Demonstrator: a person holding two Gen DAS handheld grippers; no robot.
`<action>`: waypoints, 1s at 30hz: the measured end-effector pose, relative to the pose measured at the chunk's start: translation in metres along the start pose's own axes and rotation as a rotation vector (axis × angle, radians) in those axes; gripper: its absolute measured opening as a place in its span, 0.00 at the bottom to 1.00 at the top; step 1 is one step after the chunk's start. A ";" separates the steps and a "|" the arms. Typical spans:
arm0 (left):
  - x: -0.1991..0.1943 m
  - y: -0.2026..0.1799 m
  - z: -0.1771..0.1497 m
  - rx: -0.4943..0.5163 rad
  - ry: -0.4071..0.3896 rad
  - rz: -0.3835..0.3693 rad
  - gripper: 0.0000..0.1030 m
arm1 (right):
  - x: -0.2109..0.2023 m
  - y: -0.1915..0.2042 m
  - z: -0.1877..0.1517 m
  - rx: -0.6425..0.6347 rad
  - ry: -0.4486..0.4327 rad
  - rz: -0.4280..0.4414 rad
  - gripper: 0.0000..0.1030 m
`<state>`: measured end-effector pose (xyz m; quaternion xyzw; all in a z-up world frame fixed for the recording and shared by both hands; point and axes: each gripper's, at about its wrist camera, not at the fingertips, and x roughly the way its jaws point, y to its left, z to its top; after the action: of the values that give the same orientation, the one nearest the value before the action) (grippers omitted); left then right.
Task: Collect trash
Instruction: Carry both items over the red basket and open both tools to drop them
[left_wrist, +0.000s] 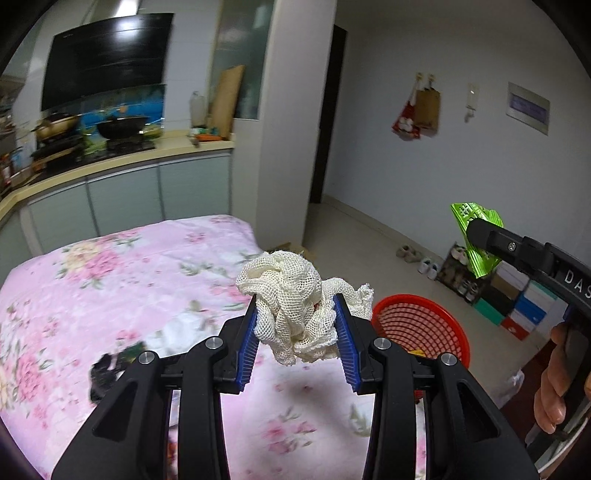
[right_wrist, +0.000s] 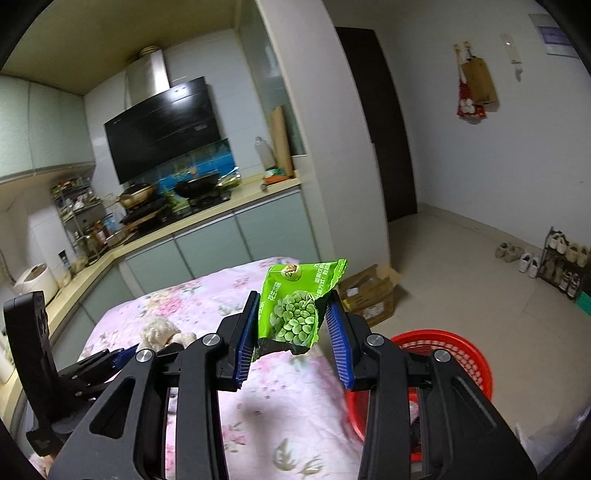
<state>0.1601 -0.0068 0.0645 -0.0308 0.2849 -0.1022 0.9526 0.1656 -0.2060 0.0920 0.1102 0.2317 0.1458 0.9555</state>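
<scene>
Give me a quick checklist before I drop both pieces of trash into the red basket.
1. Left gripper holds the white mesh wad between its pads: ok.
2. Right gripper holds the green snack bag: ok, though only its lower part sits between the pads.
3. Red basket is in view, mouth up and unblocked, beside the table: ok.
4. Either piece is directly above the basket: not ok; in both wrist views the basket lies off to the right of the jaws.
5. Room left in the basket: cannot tell; only a yellow scrap shows inside.
6. Table cleared: not ok; a dark wrapper lies on the pink floral cloth.
</scene>
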 end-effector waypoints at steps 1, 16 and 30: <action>0.003 -0.003 0.001 0.004 0.006 -0.011 0.35 | -0.001 -0.003 0.000 0.003 -0.001 -0.008 0.35; 0.064 -0.066 0.002 0.087 0.100 -0.148 0.36 | -0.003 -0.061 -0.010 0.094 0.014 -0.171 0.35; 0.135 -0.113 -0.016 0.114 0.265 -0.242 0.36 | 0.029 -0.114 -0.041 0.218 0.175 -0.288 0.35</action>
<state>0.2416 -0.1459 -0.0076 0.0031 0.3960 -0.2351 0.8876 0.1965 -0.2968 0.0132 0.1658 0.3416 -0.0091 0.9250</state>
